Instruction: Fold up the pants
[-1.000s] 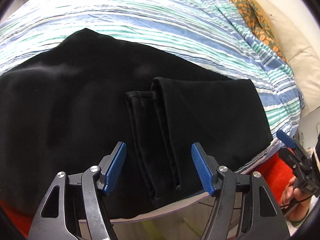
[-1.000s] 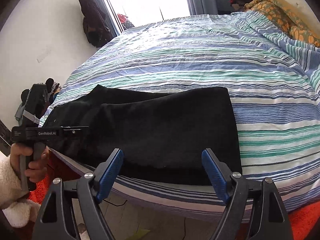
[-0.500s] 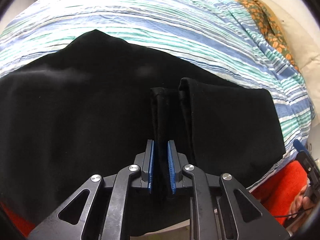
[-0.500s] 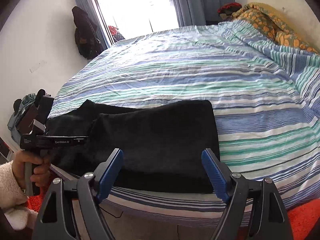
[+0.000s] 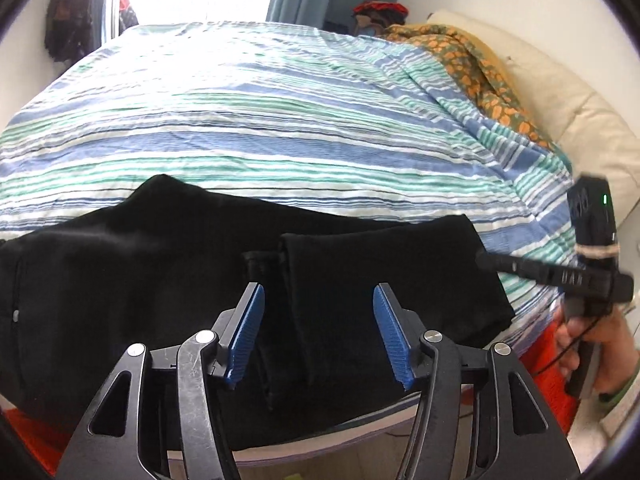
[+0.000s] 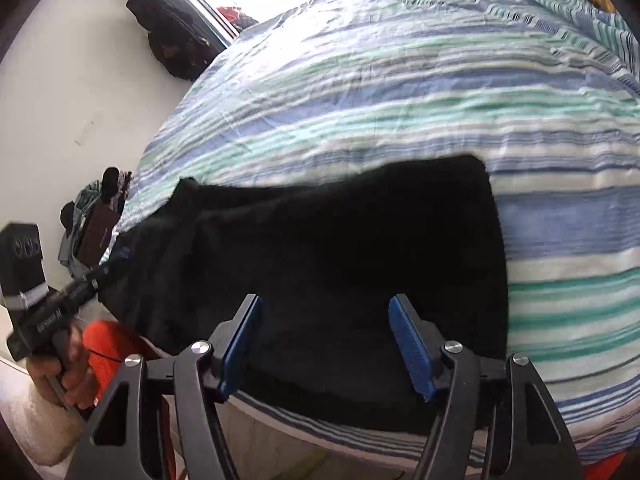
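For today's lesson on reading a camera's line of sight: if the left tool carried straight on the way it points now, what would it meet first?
Most likely the black pants on the striped bed: the open left tool frames their folded leg edge, nothing between. Depth is hard to judge.

Plain black fabric pants (image 5: 360,280) lie on a bed sheet (image 5: 248,128) striped in blue, teal green and white. Black metal gripper fingers carry ribbed blue pads (image 5: 390,334). A yellow-orange leaf-print blanket (image 5: 472,64) meets a cream pillow (image 5: 560,92). The rug (image 6: 108,340), blurred, looks orange-red.
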Demonstrator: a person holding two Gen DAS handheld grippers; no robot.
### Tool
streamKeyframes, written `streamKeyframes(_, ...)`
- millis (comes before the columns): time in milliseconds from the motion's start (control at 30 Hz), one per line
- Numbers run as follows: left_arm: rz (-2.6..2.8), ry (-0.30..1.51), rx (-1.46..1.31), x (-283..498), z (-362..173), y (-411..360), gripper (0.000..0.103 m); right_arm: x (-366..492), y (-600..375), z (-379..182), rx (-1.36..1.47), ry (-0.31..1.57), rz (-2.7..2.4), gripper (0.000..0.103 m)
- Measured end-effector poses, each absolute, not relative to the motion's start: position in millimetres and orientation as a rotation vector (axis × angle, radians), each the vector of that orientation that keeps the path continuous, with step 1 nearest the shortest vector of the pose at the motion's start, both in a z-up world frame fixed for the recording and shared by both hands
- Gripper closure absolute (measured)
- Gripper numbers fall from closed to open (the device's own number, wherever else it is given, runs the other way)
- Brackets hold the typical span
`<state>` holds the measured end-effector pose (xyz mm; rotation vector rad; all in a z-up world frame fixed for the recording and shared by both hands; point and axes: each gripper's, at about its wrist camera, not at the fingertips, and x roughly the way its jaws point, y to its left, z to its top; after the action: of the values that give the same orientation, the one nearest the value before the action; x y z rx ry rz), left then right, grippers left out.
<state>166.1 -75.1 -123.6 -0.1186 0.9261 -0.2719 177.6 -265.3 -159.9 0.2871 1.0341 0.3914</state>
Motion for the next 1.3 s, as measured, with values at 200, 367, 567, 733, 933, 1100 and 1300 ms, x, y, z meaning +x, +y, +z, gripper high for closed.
streamKeyframes(200, -0.292, 1.067, 0.019, 175, -177, -108, 0.043, 228, -277, -187, 0.273, 1.129, 0.289, 0.037)
streamKeyframes(367, -0.279, 1.074, 0.024, 167, -180, -100, 0.038, 214, -275, -176, 0.271, 1.064, 0.289, 0.037)
streamKeyframes(567, -0.266, 1.072, 0.025, 165, -181, -100, 0.038, 147, -255, -135, 0.231, 0.944, 0.401, 0.035)
streamKeyframes(733, -0.259, 1.066, 0.012, 162, -180, -96, 0.037, 123, -230, -183, 0.135, 1.053, 0.409, 0.035)
streamKeyframes(933, -0.250, 1.026, -0.008, 149, -170, -82, 0.034, 121, -215, -209, 0.043, 1.092, 0.408, 0.021)
streamKeyframes(1100, -0.233, 1.011, -0.047, 147, -162, -70, 0.034, 119, -203, -215, -0.025, 1.087, 0.408, 0.011)
streamKeyframes(1300, -0.210, 0.986, -0.055, 139, -150, -60, 0.027, 116, -200, -217, -0.052, 1.084, 0.414, 0.005)
